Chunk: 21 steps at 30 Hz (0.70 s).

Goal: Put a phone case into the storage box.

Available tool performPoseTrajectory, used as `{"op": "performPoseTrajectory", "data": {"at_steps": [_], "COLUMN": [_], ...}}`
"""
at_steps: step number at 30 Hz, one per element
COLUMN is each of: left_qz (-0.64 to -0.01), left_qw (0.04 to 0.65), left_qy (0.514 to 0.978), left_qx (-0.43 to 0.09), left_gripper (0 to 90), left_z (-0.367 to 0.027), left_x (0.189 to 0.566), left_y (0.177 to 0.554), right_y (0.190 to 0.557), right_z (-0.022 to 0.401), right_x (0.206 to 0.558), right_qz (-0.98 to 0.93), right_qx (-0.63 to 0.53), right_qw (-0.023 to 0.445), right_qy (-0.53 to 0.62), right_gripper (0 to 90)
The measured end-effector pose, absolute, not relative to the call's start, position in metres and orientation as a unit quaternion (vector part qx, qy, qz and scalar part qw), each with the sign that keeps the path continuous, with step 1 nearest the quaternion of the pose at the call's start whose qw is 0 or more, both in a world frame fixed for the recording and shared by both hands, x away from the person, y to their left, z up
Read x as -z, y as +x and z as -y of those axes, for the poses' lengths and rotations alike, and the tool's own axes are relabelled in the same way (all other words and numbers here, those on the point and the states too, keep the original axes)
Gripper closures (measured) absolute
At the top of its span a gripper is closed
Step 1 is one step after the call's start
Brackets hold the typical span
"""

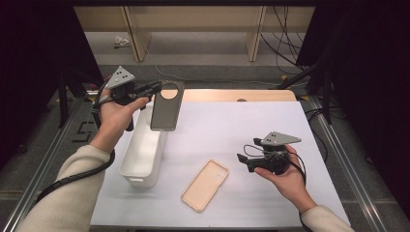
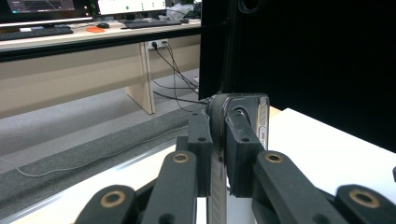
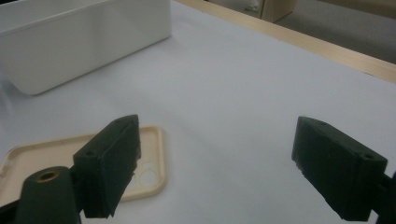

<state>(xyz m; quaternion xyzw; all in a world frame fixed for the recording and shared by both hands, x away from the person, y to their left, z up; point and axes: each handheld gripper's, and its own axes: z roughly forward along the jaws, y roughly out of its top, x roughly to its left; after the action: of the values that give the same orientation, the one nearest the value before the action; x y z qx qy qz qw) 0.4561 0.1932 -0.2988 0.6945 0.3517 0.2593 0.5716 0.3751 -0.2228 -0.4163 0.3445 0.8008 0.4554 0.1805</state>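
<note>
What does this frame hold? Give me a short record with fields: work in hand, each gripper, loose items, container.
work in hand: sorting phone cases into a bin, by the look of it
left gripper: shut on the dark phone case, held upright above the white bin
right gripper: open, holding nothing, above the white sheet
loose items: beige phone case, lying inside-up on the sheet
container: white bin at the sheet's left edge

Looks like lab / office test setup, not home. Worktop (image 1: 251, 125) covered in white sheet, framed by metal rails (image 1: 345, 164) and black curtains (image 1: 367, 72). Loose cables (image 1: 285, 34) across grey carpet. Behind rig, long desks (image 2: 70, 46) with keyboards (image 2: 35, 31) and monitors (image 2: 130, 5).
</note>
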Motion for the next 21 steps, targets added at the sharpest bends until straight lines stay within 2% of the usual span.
{"op": "performPoseTrajectory", "data": {"at_steps": [21], "left_qz": [-0.357], "left_qw": [0.57], "left_qy": [0.69], "left_qx": [-0.267], "left_gripper": [81.7], "left_z": [-0.209], "left_x": [0.303], "left_y": [0.464], "right_y": [0.376], "right_z": [0.224], "right_x": [0.416], "right_qz": [-0.801], "right_qx": [-0.456], "right_qw": [0.177], "right_qy": [0.346], "right_gripper": [16.4]}}
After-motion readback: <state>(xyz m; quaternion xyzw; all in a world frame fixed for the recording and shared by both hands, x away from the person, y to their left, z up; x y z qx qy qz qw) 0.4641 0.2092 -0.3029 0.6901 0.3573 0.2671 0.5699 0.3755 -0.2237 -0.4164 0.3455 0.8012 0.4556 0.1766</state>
